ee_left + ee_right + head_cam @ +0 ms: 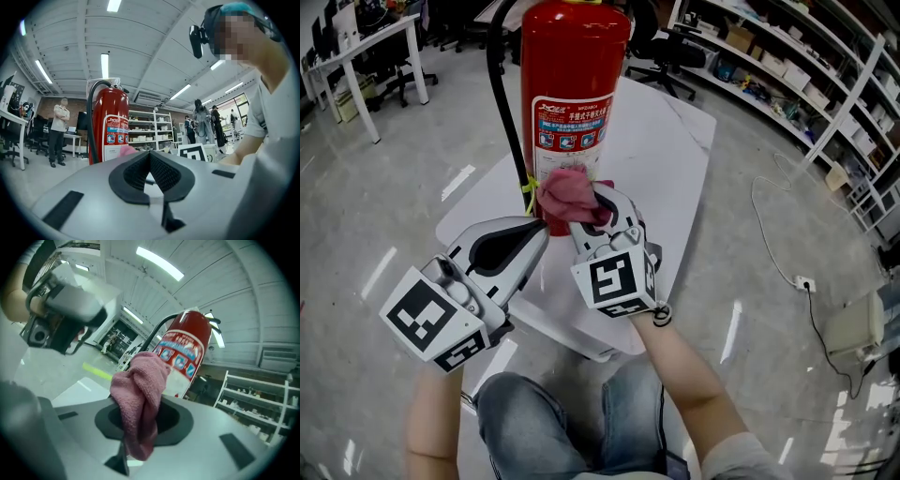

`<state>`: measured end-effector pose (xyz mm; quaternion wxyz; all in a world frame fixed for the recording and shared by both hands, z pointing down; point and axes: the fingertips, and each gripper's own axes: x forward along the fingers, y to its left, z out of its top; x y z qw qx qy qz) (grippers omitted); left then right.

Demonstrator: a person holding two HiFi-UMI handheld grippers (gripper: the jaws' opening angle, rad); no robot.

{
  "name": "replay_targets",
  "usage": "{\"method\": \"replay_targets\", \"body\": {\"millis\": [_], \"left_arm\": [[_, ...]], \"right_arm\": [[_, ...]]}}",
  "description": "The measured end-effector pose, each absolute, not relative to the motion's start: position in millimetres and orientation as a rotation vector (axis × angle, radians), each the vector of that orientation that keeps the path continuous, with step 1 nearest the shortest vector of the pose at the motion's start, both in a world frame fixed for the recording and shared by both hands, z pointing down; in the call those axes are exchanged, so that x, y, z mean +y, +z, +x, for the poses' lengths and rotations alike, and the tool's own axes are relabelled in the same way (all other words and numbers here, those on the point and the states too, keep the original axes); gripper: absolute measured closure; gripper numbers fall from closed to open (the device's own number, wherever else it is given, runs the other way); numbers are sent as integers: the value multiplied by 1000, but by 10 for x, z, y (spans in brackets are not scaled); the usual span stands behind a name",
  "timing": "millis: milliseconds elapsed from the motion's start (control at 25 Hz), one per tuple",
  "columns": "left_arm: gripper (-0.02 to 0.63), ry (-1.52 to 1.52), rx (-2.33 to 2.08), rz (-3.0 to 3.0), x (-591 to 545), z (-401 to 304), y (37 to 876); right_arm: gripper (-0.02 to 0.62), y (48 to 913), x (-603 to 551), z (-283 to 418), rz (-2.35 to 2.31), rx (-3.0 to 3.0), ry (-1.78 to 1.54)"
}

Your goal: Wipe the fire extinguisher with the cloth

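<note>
A red fire extinguisher point(574, 84) with a white label and a black hose point(502, 94) stands upright on a white table point(666, 141). My right gripper point(598, 208) is shut on a pink cloth point(569, 195), and the cloth presses against the cylinder's lower front. In the right gripper view the cloth point(140, 399) hangs bunched between the jaws, with the extinguisher point(185, 355) just behind it. My left gripper point(534, 242) is shut and empty, its tip close to the extinguisher's base on the left. In the left gripper view the extinguisher point(108, 131) rises ahead, with the cloth point(125, 151) at its foot.
The white table point(487, 197) is small, with grey floor all around. Desks and chairs point(375, 56) stand at the back left, shelving point(806, 66) at the back right. A white cable point(778, 244) lies on the floor to the right. People stand in the distance point(58, 131).
</note>
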<state>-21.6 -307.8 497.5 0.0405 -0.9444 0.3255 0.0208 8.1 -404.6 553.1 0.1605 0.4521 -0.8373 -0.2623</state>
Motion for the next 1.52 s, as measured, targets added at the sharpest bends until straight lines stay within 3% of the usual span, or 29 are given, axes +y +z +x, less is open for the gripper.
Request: {"method": "replay_targets", "body": {"millis": [360,560,1520], "left_arm": [[598,99,981,-2890,-3074,-247,4887],[597,107,987,-2886,-3069,-277,4865],[597,57,1025,-2894,-3126,-282,5035]], "right_arm": [[495,3884,-4036,138,1412,-2432,-1069],[495,3480,-4028,191,1474,-2420,-1151],[497,6013,-4087,103,1241,-2320,-753]]}}
